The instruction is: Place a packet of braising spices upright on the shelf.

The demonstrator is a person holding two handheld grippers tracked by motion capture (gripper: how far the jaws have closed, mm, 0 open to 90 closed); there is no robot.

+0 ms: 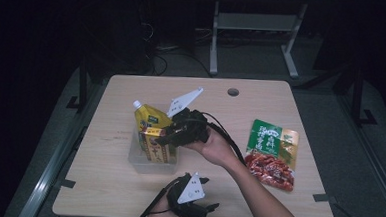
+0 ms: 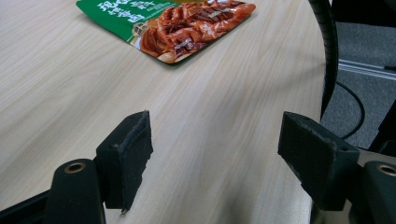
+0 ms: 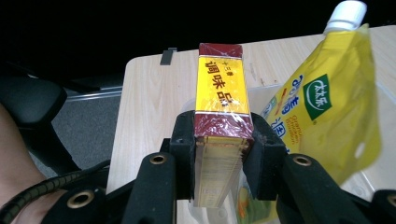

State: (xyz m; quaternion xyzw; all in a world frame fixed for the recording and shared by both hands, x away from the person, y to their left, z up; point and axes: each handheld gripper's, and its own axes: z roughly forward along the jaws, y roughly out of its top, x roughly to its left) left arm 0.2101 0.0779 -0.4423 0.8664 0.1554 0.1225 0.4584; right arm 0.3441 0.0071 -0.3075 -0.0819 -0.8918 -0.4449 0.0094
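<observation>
My right gripper (image 3: 218, 154) is shut on a dark red and yellow box (image 3: 219, 102) with Chinese writing, its pads pressing both narrow sides. In the high view that gripper (image 1: 172, 135) holds the box (image 1: 154, 144) over a clear plastic bin (image 1: 137, 161) at the table's middle. A yellow spouted pouch (image 1: 150, 117) with a white cap stands in the bin, right beside the box (image 3: 327, 98). My left gripper (image 1: 206, 209) rests near the table's front edge, jaws wide apart with nothing between them (image 2: 215, 163).
A green and red food packet (image 1: 273, 152) lies flat on the table's right side, also ahead of the left gripper (image 2: 173, 23). The wooden table (image 1: 104, 134) has a round cable hole (image 1: 233, 92) at the back. A black cable (image 2: 327, 46) hangs off the table's edge.
</observation>
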